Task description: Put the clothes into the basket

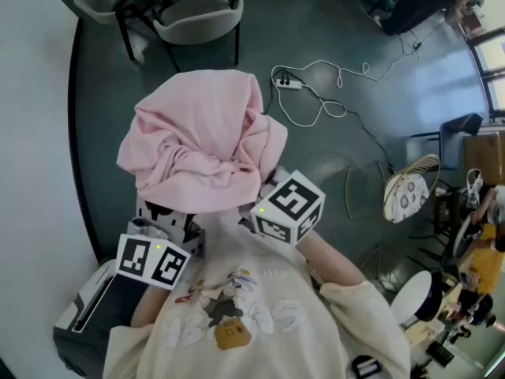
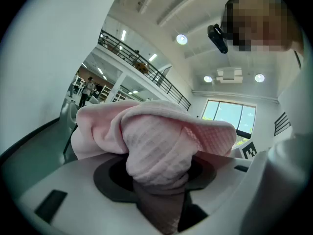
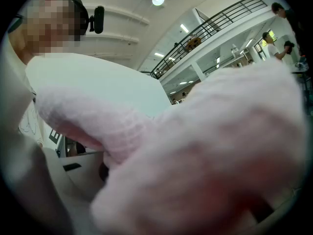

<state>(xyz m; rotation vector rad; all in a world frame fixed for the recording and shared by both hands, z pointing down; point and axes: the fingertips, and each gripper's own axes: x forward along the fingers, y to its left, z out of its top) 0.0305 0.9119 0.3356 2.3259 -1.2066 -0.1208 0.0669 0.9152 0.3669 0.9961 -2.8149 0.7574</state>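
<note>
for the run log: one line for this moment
left tongs: shut on pink garment | right tongs: shut on it | status: held up

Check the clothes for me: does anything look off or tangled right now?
The pink garment is bunched in a crumpled heap rather than hanging flat. A thick wad is stuffed between the left tongs, and loose folds drape over the right tongs, blanketing that gripper's view.

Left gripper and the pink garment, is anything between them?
Nothing. In the left gripper view, a bunched fold of the pink garment sits right between the jaws of the left gripper, with no gap.
</note>
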